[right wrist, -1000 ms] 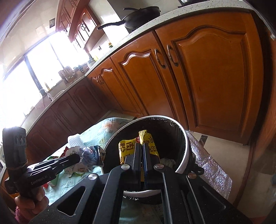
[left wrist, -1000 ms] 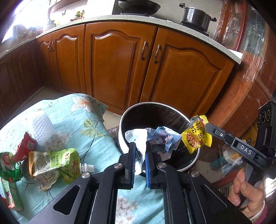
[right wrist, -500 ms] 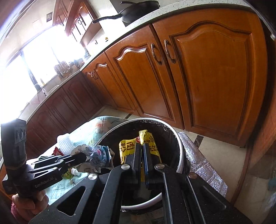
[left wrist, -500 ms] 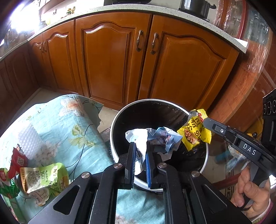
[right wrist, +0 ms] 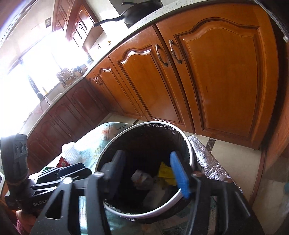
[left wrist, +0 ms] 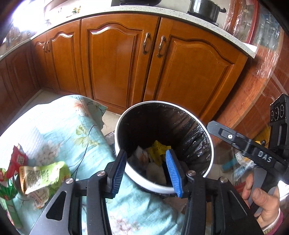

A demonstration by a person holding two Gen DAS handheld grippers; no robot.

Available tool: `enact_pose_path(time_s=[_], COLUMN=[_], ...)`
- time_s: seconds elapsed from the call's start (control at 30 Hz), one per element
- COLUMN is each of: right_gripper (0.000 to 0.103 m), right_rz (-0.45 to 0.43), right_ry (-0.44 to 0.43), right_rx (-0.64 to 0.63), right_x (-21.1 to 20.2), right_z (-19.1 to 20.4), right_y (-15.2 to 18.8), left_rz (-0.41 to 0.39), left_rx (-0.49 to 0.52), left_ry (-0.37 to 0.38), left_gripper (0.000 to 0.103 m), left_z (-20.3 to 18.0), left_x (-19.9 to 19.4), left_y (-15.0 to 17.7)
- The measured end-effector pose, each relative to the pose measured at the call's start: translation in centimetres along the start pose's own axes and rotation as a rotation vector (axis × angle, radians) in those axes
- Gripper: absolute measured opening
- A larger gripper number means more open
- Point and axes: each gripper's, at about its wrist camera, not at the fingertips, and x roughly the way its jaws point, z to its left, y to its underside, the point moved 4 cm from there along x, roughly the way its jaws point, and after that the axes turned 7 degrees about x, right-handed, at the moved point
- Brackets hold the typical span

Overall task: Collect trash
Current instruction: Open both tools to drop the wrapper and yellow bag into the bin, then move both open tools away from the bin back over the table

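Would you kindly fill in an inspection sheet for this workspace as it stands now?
Surface: floral cloth covers the table.
Job's things: trash bin with black liner holds a yellow wrapper and crumpled paper; a green pouch and a red wrapper lie on the cloth.
Clutter: nothing seen.
Grippers: left gripper and right gripper have just been opening, both empty above the bin.
Cables: nothing seen.
Surroundings: wooden cabinets; pot and pan on the counter.
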Motion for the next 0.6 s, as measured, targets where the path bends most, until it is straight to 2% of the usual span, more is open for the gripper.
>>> enact_pose_path(time_s=[0.03,0.13,0.47,0.6], right_gripper=[0.077,0.090,0.091,0.091], right_rz=[-0.006,-0.024,0.030,0.065], right_ry=[-0.009,-0.035,-0.114,-0.149], right_rx=[0.005,0.008,-0.003,-0.025], right_x=[-0.3,-1.2,-1.8,-1.3], right_z=[0.2,0.9,5.3,7.7], right_y=[0.2,1.1,5.3,7.2], left_rz=[-0.007,-0.025,-0.047,-0.064], left_rx=[-0.010,-0.043,-0.207,-0.236], left_ry=[-0.002,-0.020,-0.076,-0.132], left_gripper=[0.050,0.055,0.056,0.056], left_z=[0.2,0.9,4.9,6.6], left_x=[-0.5,-2.1,-7.9,-11.0], left_y=[0.5,2.4,8.9,11.4])
